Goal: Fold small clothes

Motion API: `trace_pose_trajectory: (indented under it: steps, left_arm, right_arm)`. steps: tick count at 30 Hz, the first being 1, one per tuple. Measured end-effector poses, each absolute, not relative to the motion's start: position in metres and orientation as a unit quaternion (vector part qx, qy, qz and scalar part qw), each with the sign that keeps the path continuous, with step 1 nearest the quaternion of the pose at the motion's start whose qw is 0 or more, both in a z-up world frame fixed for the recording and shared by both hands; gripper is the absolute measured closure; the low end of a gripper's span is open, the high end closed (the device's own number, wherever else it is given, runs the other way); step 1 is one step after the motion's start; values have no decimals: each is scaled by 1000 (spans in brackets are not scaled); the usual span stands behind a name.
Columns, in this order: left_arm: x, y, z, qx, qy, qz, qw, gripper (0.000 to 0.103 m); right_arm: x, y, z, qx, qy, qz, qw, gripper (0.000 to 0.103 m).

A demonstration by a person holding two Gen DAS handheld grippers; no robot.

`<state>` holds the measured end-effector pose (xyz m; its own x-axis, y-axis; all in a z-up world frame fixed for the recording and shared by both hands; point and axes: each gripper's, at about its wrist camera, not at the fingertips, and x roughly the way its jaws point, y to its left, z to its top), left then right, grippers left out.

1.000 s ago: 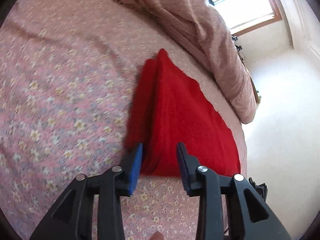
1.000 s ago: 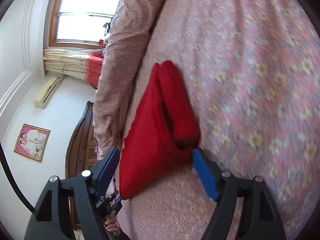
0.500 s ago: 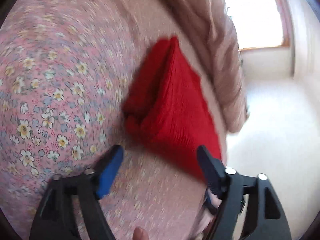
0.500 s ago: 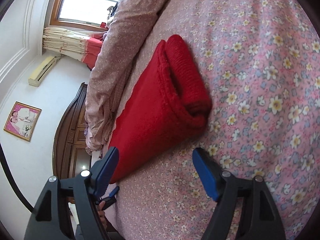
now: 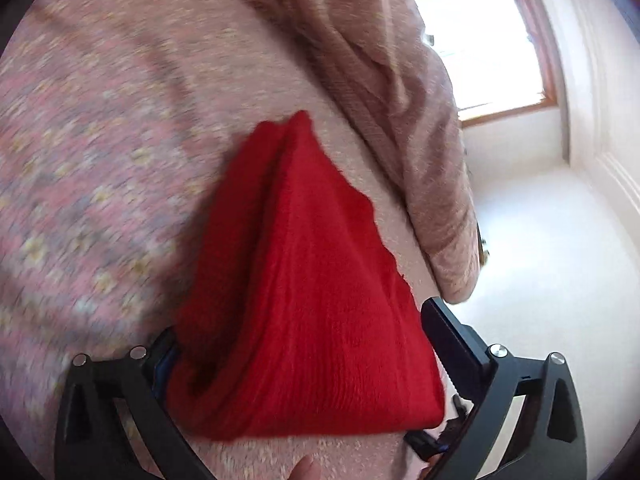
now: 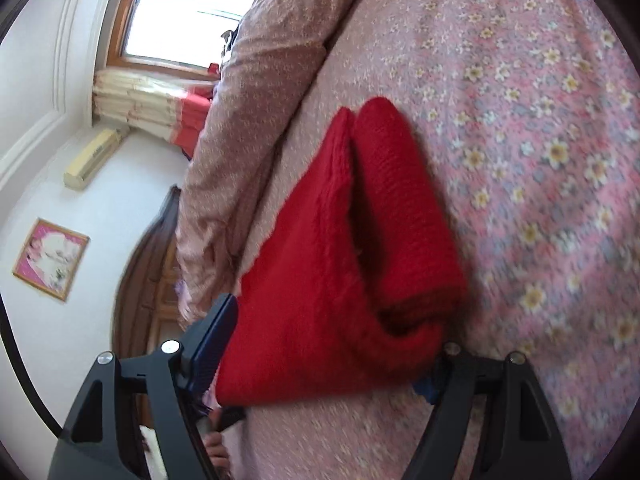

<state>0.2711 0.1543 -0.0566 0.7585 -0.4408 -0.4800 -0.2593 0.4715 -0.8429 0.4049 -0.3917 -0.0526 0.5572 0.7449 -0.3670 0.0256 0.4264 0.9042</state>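
Your red knit cloth (image 5: 304,300) lies folded on the bed with the pink flower sheet (image 5: 92,184). It is folded over itself, with a thick rolled flap on one side. A puffy pinkish blanket (image 5: 384,92) is bunched up along the far side of the bed, close to the red cloth.

Your left gripper (image 5: 298,344) has just been opening its jaws, and now they are spread very wide. The near end of the red cloth sits between them. The left finger is partly hidden behind the cloth and the right finger stands just beside its edge. The pads do not seem to squeeze it.

Your right gripper (image 6: 332,340) is spread wide too. The near end of the red cloth (image 6: 348,264) lies between its fingers. I cannot tell if they touch the cloth, but nothing looks pinched
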Motion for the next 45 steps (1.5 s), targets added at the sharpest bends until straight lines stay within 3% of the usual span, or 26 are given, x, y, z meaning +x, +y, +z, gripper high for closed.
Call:
trace_pose_trajectory:
  steps: [8, 9, 10, 11, 12, 13, 14, 15, 27, 36, 40, 45]
  left_arm:
    - [290, 142, -55, -408, 370, -67, 832, 13]
    - [291, 139, -54, -389, 374, -61, 840, 19]
    - [290, 138, -54, -371, 382, -47, 845, 47]
    - [291, 138, -55, -353, 395, -31, 848, 66]
    - [290, 141, -58, -357, 396, -33, 845, 70]
    - [287, 145, -60, -377, 390, -39, 839, 79]
    - [284, 150, -62, -406, 385, -43, 828, 81]
    - [283, 154, -63, -426, 384, -47, 818, 81]
    - [250, 156, -44, -438, 387, -85, 807, 86]
    - [160, 137, -36, -416, 410, -104, 805, 85]
    - [148, 130, -49, -375, 433, -75, 816, 72]
    - [112, 134, -20, -331, 403, -3, 853, 64]
  right_arm:
    - [416, -401, -57, 505, 381, 238, 737, 24]
    - [417, -402, -59, 505, 379, 235, 739, 24]
    - [418, -401, -59, 504, 377, 234, 741, 24]
    - [420, -400, -57, 501, 376, 230, 745, 24]
    - [422, -398, -57, 498, 377, 227, 747, 25]
    - [425, -395, -55, 493, 380, 222, 751, 33]
    - [426, -393, -54, 484, 387, 213, 756, 45]
    - [427, -391, -55, 463, 403, 194, 765, 79]
    - [404, -399, -42, 421, 418, 185, 784, 82]
    - [284, -429, -46, 454, 415, 170, 770, 82]
    - [243, -429, -59, 441, 408, 171, 781, 80]
    - [244, -429, -64, 433, 396, 176, 791, 78]
